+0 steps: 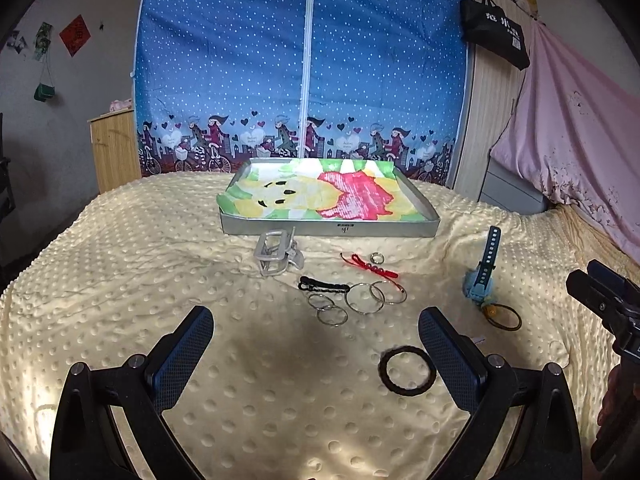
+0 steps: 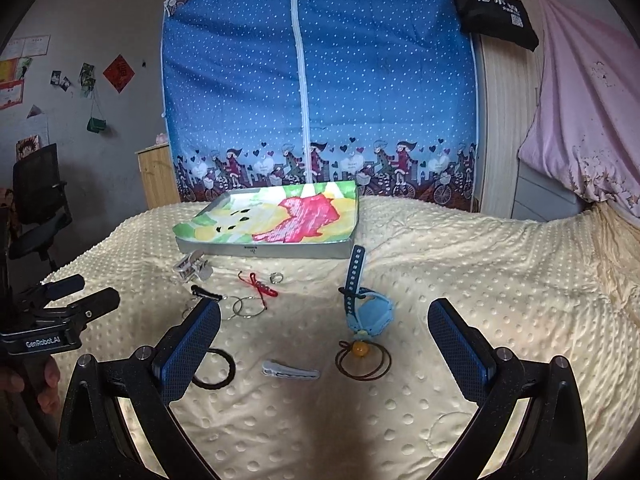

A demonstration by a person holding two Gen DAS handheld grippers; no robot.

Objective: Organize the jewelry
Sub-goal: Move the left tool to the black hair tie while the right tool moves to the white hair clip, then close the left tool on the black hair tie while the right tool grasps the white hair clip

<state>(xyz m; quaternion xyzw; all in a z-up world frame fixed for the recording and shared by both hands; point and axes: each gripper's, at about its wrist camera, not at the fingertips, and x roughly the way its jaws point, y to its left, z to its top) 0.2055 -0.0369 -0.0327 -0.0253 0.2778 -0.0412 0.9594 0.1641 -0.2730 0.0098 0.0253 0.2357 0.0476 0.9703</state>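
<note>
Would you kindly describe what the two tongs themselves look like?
Both the left tongs and right tongs have black angular frames with silver screws and flat fingers faced in blue dotted rubber. The left body reads "GenRobot.AI" in white. No cables or sleeves are visible.

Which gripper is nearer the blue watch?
Right. The right gripper is open just short of the blue watch; the left gripper sits off to the watch's left.

Dim, bluish indoor light, dark shadows pooling on the blanket (image 1: 280,360), strong fisheye bending and black vignetted corners.
</note>
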